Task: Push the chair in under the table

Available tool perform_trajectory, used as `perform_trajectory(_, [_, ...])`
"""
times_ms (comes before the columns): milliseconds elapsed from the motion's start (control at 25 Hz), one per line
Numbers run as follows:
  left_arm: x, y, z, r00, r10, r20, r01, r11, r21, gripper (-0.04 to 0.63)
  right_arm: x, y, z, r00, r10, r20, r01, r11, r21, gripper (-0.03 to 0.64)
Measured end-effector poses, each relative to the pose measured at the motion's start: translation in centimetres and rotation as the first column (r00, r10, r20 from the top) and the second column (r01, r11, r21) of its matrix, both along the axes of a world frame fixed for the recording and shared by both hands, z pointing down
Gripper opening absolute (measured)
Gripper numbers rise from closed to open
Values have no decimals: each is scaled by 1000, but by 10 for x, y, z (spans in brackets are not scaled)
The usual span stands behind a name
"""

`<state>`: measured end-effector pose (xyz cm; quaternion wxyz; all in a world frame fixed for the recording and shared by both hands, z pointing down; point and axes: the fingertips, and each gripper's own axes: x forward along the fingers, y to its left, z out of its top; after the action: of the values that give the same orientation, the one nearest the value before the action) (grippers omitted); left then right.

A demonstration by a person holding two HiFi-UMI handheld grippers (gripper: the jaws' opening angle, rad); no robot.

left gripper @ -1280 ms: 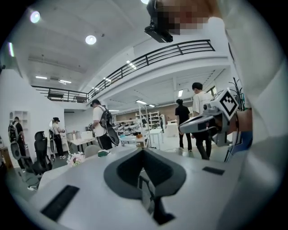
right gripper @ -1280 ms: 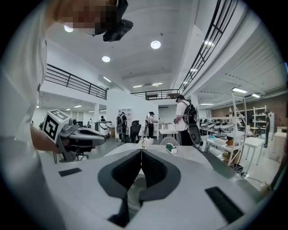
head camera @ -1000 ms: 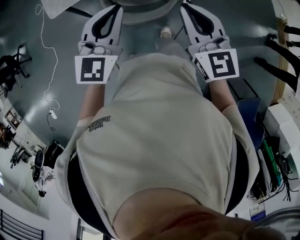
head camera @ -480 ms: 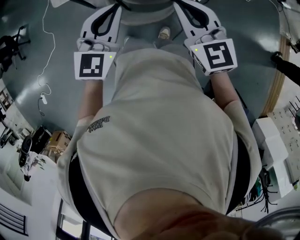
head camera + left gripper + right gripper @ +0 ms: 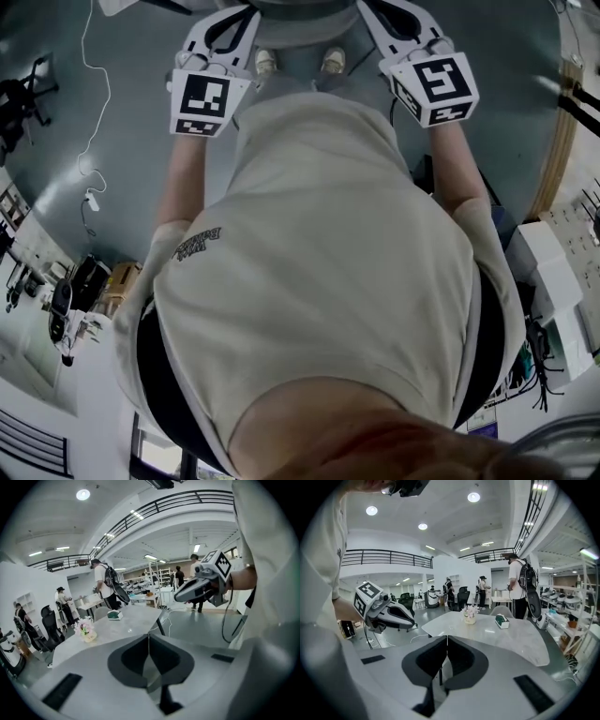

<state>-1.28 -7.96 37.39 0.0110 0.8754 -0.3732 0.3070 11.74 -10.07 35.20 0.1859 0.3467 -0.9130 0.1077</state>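
**Two shut grippers flank the chair's back, with the table ahead**

Both pairs of fingers are pressed together, tip to tip, with nothing between them. Seen from the head, the left gripper [image 5: 239, 17] and the right gripper [image 5: 375, 9] reach forward past the person's beige shirt [image 5: 319, 262]. Each marker cube sits behind its fingers.

Between the two pairs of fingertips, at the frame's top edge, lies a pale grey rounded shape that looks like the back of the chair [image 5: 300, 9]. Whether either gripper touches it cannot be told. Just behind the fingertips, the person's pale shoes [image 5: 265, 62] stand on the grey floor [image 5: 131, 141].

The marble-topped table [image 5: 511, 639] lies ahead of the fingers. It is to the right of the right gripper's tips and to the left of the left gripper's tips. On it, beyond the fingertips, stand a pot of flowers [image 5: 469, 615] and a green-and-white tissue box [image 5: 502, 621]. A second chair [image 5: 502, 610] is drawn up at the table's far side, and a person with a backpack [image 5: 520, 585] stands behind it.

Below the closed tips of the left gripper, a dark strut [image 5: 164, 699] shows through the cut-out in the fingers. What it belongs to is unclear.
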Motion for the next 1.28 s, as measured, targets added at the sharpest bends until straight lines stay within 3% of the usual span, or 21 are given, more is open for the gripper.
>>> perform_trajectory(160, [-8, -5, 16, 997, 76, 2, -76, 995, -65, 11, -8, 2, 18, 998, 7, -58, -10, 999, -45, 11])
perform_trajectory(280, [-16, -9, 33, 988, 157, 7, -155, 980, -129, 12, -19, 0, 27, 990, 3, -138, -6, 1000, -26, 11])
perform_trajectory(400, [-25, -13, 45, 973, 225, 59, -216, 968, -125, 12, -31, 1, 35, 976, -23, -214, 23, 1000, -1, 12])
perform_trajectory(480, [-21, -12, 52, 957, 280, 75, -268, 953, -142, 12, -34, 4, 44, 974, -41, -221, 33, 999, -42, 12])
perform_trajectory(560, [-18, -6, 68, 939, 338, 71, -317, 925, -210, 44, -38, 7, 56, 977, -70, -201, 47, 992, -118, 44])
perform_trajectory(640, [-19, 1, 88, 912, 401, 83, -363, 886, -289, 134, -44, 11, 72, 972, -110, -207, 73, 981, -179, 123])
perform_trajectory(800, [-18, 15, 126, 838, 530, 133, -451, 808, -379, 162, -49, 20, 110, 947, -194, -257, 123, 956, -268, 161])
perform_trajectory(1000, [-22, 25, 181, 797, 588, 140, -473, 751, -460, 212, -61, 35, 154, 936, -276, -220, 166, 894, -417, 204])
perform_trajectory(1120, [-19, 43, 212, 752, 647, 125, -497, 682, -536, 246, -63, 49, 183, 900, -359, -248, 213, 857, -468, 253])
perform_trajectory(1280, [-17, 65, 249, 674, 727, 136, -528, 601, -600, 271, -61, 68, 220, 819, -472, -326, 265, 815, -515, 298])
